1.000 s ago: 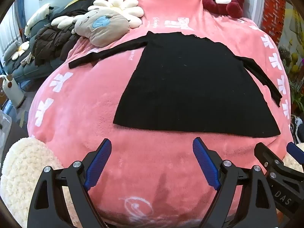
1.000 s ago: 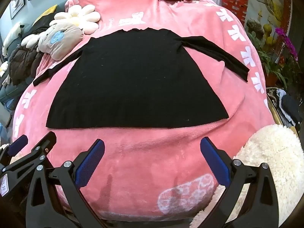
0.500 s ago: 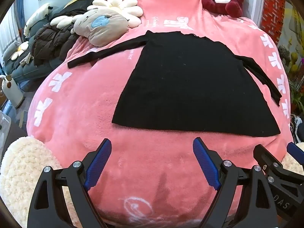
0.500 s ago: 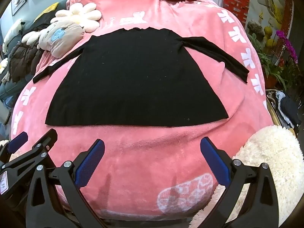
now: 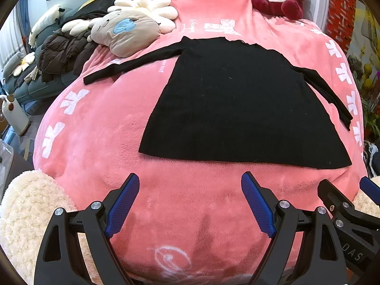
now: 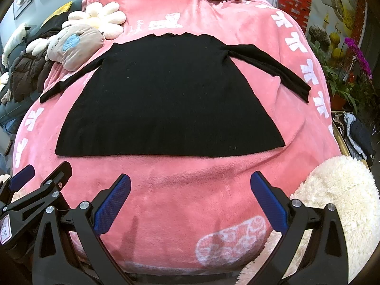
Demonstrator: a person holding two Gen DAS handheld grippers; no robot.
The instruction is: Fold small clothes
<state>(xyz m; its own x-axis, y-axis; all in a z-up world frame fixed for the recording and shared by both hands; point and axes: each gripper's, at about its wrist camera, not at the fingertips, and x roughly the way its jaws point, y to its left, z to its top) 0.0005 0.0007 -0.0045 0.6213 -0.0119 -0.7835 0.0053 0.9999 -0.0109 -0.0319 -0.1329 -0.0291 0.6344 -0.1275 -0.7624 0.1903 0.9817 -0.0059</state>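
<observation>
Ahead, the black top (image 5: 239,104) lies flat; my left gripper (image 5: 190,204) and right gripper (image 6: 190,204), both spread wide and empty, should pinch cleanly at a sleeve (image 6: 268,68) cuff.

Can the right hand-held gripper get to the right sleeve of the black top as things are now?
Probably yes. The right hand-held gripper is open and holds nothing, and the sleeve lies flat and uncovered on the pink blanket. Only bare blanket lies between them, though the gripper must travel forward past the hem.

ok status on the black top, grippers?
Left gripper open, empty. Right gripper open, empty. Black top flat on pink blanket, sleeves out, unfolded. Plush pillow near left sleeve, not touching.
</observation>
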